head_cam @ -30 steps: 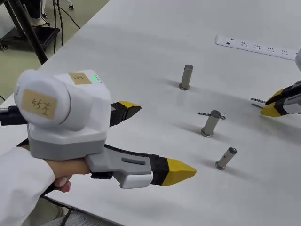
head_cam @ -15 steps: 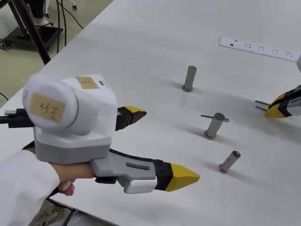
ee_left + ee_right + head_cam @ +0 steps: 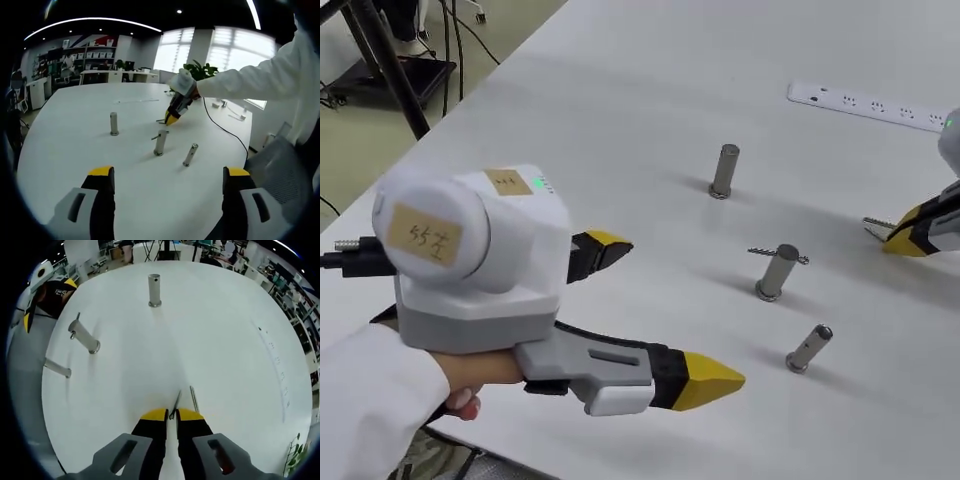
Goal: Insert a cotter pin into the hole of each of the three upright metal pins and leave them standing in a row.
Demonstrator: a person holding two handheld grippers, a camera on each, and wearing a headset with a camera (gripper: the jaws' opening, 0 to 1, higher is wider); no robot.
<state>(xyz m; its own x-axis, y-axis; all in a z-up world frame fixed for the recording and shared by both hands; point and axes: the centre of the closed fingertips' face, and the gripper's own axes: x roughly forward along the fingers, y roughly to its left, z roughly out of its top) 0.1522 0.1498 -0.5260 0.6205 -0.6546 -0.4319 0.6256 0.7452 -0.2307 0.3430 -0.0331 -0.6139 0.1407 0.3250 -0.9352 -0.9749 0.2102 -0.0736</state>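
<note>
On the white table (image 3: 620,120), head view: three metal pins stand on their flanged bases in a line running from 12 o'clock down toward 5 o'clock.

- far pin (image 3: 724,171): upright. Cross hole near its top shows in the right gripper view, nothing through it.
- middle pin (image 3: 777,272): seated cotter pin (image 3: 757,252) passes through its top, ends sticking out at 3 and 9 o'clock.
- near pin (image 3: 809,347): on its base, nothing seen across its top. It reads as leaning, but I cannot separate true tilt from the camera angle.

Pins are well apart from one another, none touching.

Left gripper (image 3: 675,310): held in a hand (image 3: 460,385) at 8 o'clock of the pins, above the near table edge. Jaws wide apart and holding nothing. In the left gripper view all three pins sit between the two yellow tips, well ahead of them.

Right gripper (image 3: 172,415): at 3 o'clock of the middle pin in the head view, tips low, close to the table. Jaws narrow, nearly together, pinching the second cotter pin (image 3: 194,399), whose free end juts forward past the tips toward the pins. Whether that end touches the table, I cannot tell. It is clear of every pin.

Power strip (image 3: 865,103): lies flat at 1 o'clock, beyond the far pin.
</note>
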